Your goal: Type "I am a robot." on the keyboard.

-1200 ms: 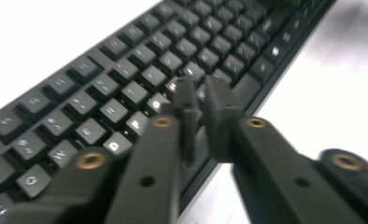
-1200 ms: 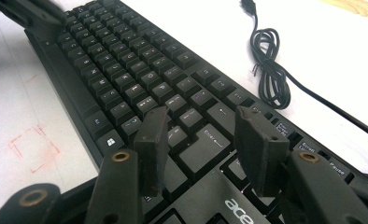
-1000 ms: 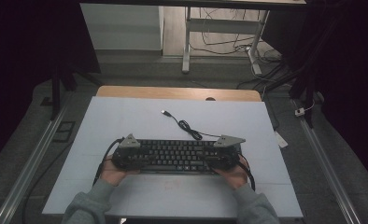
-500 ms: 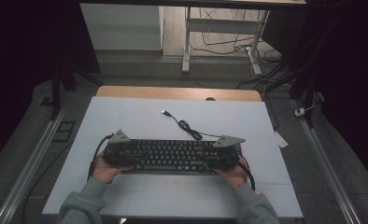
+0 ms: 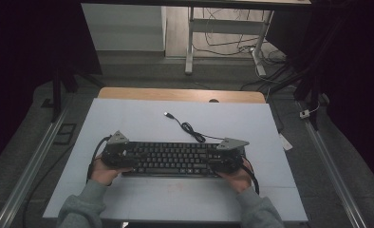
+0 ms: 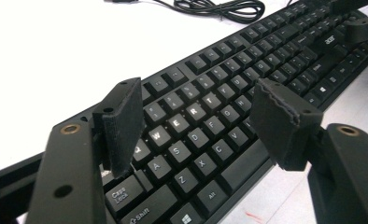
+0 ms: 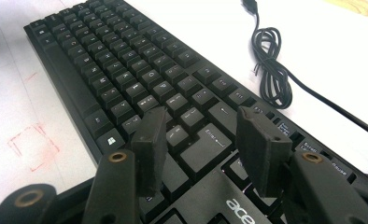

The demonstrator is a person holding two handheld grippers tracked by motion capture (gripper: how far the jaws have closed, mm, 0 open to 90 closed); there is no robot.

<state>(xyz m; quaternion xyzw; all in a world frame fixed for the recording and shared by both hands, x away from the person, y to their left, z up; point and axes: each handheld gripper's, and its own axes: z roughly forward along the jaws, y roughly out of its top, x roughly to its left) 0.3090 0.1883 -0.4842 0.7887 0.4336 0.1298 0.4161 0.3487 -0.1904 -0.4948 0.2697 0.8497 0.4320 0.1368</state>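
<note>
A black keyboard (image 5: 173, 159) lies lengthwise on the white table top (image 5: 128, 118), with its coiled cable (image 5: 190, 129) trailing back to a USB plug (image 5: 167, 114). My left gripper (image 5: 121, 154) is at the keyboard's left end. In the left gripper view its jaws (image 6: 198, 100) have just been opening and stand apart above the letter keys (image 6: 210, 121), with nothing pressed between the pads. My right gripper (image 5: 220, 159) is at the right end. Its jaws (image 7: 201, 126) are open over the keys (image 7: 126, 70) near the enter key, beside the cable (image 7: 271, 70).
A wooden strip (image 5: 180, 94) borders the table's far edge. Faint red marks (image 7: 32, 144) lie on the table in front of the keyboard. Metal rails (image 5: 33, 161) run along the floor on both sides. Desk legs (image 5: 190, 42) and loose cables stand beyond the table.
The left hand and its gripper have shifted slightly to the left at the keyboard's left end. The right hand and its gripper have stayed where they were.
</note>
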